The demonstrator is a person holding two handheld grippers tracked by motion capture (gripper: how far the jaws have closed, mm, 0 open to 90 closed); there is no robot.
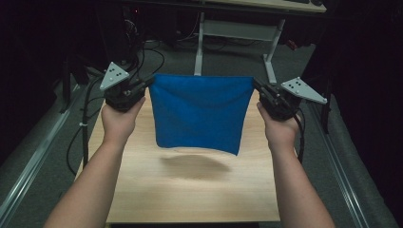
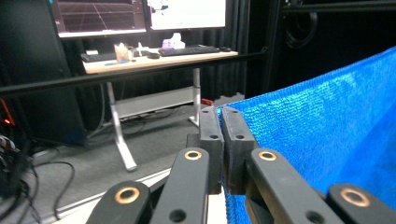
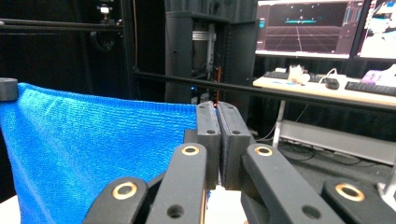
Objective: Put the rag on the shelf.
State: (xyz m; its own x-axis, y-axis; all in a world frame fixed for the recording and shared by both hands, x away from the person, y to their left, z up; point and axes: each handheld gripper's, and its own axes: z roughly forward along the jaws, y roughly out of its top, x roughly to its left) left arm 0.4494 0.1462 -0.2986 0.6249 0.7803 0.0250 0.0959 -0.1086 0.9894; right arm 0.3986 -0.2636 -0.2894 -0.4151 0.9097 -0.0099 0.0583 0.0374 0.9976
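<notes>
A blue cloth hangs stretched in the air above the wooden table, its lower edge clear of the surface and casting a shadow. My left gripper is shut on the cloth's upper left corner, and my right gripper is shut on the upper right corner. In the left gripper view the jaws meet at the gripper with the blue cloth spreading off to the right. In the right gripper view the gripper pinches the blue cloth, which runs left to the other gripper's tip.
A desk with white legs stands beyond the table's far edge. Cables trail down on the left. Monitors and a keyboard sit on that far desk. A dark bar crosses in front of it.
</notes>
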